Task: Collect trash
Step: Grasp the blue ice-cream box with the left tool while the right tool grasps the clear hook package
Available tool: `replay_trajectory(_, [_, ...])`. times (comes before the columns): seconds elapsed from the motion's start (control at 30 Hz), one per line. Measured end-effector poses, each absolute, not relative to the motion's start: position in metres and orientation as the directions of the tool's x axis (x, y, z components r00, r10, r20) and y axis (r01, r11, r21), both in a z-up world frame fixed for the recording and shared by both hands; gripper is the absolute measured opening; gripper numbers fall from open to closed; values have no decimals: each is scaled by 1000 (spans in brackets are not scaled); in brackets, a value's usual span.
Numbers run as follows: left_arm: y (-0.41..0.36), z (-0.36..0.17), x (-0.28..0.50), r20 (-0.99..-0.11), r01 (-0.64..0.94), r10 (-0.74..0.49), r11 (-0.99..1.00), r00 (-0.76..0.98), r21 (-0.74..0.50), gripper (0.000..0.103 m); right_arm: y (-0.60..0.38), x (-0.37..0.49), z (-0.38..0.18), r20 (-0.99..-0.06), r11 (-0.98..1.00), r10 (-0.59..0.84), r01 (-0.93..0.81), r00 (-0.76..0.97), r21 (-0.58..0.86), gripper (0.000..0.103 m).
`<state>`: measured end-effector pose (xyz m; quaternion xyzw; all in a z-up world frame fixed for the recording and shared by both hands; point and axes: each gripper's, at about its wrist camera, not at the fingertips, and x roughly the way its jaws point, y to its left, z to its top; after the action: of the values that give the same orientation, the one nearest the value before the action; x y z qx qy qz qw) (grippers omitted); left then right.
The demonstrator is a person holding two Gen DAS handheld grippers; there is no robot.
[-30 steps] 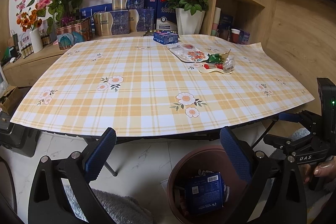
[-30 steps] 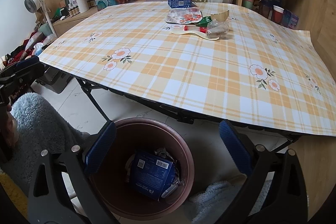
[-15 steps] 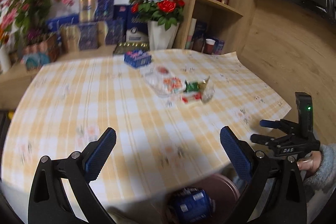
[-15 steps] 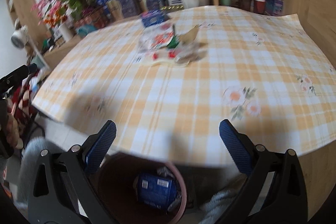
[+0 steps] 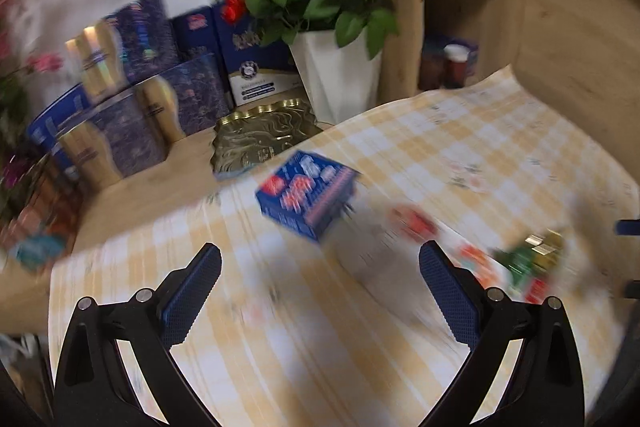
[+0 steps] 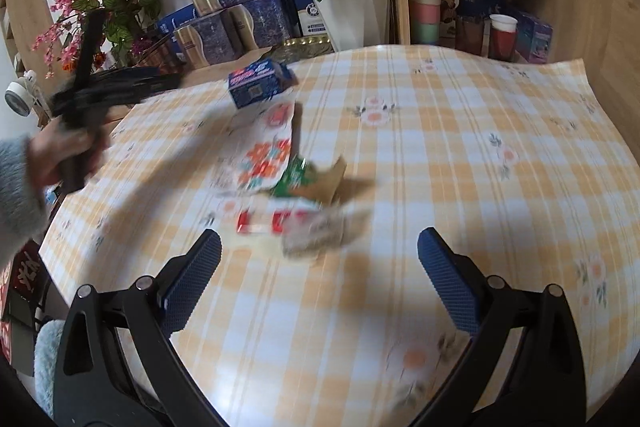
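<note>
A small blue box point(image 5: 308, 201) lies on the checked tablecloth point(image 5: 460, 155), just beyond my open left gripper point(image 5: 320, 291). Right of it lie a clear wrapper with red print point(image 5: 412, 223) and a green and gold wrapper point(image 5: 528, 259). In the right wrist view the same blue box point(image 6: 260, 83) sits far back. A flowered clear wrapper point(image 6: 264, 155), a green wrapper point(image 6: 296, 179), brown paper point(image 6: 324, 183) and a red and white packet point(image 6: 272, 223) lie ahead of my open right gripper point(image 6: 320, 287). Both views are blurred.
A white vase of red roses point(image 5: 332, 79) and blue and gold gift boxes point(image 5: 116, 131) stand behind the table, with a gold tin point(image 5: 260, 139). Shelves hold cups point(image 6: 502, 35). A person's hand point(image 6: 68, 151) holds the left gripper at the left.
Both grippers have risen from above the floor bin and moved forward over the table toward the trash. The bin has left both views. Both stay open.
</note>
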<state>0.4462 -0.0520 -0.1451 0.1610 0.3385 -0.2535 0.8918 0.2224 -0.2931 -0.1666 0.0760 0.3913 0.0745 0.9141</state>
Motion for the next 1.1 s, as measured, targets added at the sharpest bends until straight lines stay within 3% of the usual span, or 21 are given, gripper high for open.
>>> replay_trajectory(0.3, [-97,-197,549,-775,712,-326,668,542,217,97,-323,252,-174,-706,981,162,-34,689,193,97])
replay_trajectory(0.53, [-103,-224,580,-817,709,-333,693,471,126,97,-339,264,-180,-727,977,159,-3,668,211,97])
replay_trajectory(0.57, [-103,-228,582,-828,702,-330,705,453,103,90,-340,267,-180,-731,976,164,-1,662,218,97])
replay_trajectory(0.83, [-57,-206,557,-796,536,-359,842,487,-52,87,-304,296,-162,-747,969,245,-126,618,213,97])
replay_trajectory(1.1, [47,-172,473,-740,255,-345,937,578,-238,87,-209,358,-164,-820,944,276,-302,502,133,97])
